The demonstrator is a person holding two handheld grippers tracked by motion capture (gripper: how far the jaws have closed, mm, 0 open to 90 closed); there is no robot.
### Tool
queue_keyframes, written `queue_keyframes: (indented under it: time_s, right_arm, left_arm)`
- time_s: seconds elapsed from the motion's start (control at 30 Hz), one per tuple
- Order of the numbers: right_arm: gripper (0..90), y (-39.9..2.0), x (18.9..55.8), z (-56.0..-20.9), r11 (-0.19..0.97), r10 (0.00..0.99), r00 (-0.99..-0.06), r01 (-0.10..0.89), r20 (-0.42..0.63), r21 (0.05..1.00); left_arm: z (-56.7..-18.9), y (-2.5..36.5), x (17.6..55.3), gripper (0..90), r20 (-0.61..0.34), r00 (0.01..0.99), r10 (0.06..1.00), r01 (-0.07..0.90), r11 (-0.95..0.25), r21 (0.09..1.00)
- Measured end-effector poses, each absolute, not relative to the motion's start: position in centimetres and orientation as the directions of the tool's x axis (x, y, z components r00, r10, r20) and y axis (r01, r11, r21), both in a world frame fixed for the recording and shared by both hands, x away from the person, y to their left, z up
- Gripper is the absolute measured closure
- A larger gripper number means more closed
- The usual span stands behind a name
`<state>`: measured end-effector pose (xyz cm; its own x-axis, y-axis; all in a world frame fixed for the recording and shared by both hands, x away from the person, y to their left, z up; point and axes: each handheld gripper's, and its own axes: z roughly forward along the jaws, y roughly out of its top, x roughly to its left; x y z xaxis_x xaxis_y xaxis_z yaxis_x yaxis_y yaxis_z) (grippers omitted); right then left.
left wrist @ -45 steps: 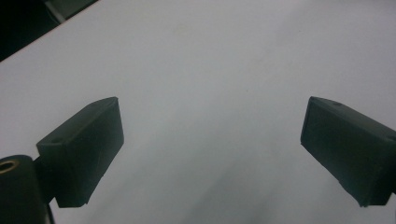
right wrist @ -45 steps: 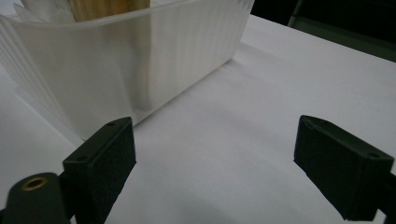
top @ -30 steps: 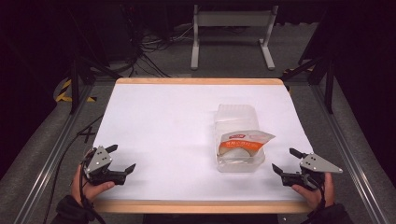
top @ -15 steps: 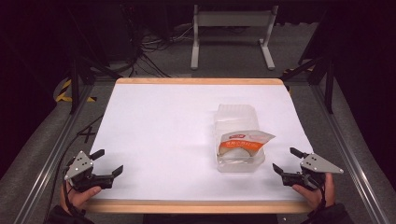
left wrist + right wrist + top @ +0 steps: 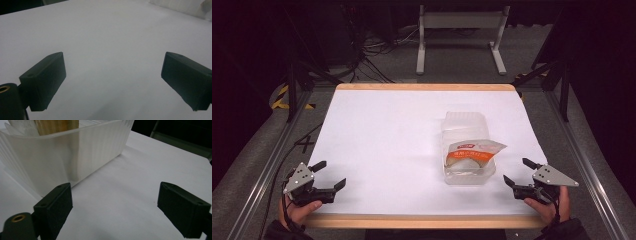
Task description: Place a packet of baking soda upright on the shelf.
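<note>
A clear plastic container (image 5: 468, 172) with its lid folded back stands right of centre on the white table (image 5: 387, 140). An orange-and-white packet (image 5: 472, 150) lies in it. My right gripper (image 5: 518, 172) rests open near the front right corner, just right of the container. In the right gripper view the container's ribbed wall (image 5: 75, 152) rises close ahead on the left, and my right gripper (image 5: 115, 207) holds nothing. My left gripper (image 5: 329, 174) sits open at the table's front left edge. Bare table lies between the jaws of my left gripper (image 5: 112, 85).
The table has a wooden rim (image 5: 422, 221) along the front and back. Metal rails (image 5: 267, 165) run along both sides. Cables (image 5: 377, 55) and a grey stand (image 5: 462, 30) sit on the floor beyond the far edge.
My left gripper has drawn back to the left, from over the table surface to its front left edge. The right gripper and the container have stayed put.
</note>
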<state>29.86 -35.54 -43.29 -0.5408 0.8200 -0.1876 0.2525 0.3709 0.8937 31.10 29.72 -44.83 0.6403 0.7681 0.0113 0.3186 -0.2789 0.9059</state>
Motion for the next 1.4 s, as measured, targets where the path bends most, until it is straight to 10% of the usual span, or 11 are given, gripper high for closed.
queue_keyframes:
  time_s: [1.4]
  right_arm:
    - [13.2, -35.8, 30.2, -43.6, 0.363, 0.821, -0.544, 0.264, -0.173, 0.894]
  left_arm:
    - [-43.1, 25.5, 33.1, 7.5, 0.020, 0.635, 0.772, 0.291, -0.263, 0.920]
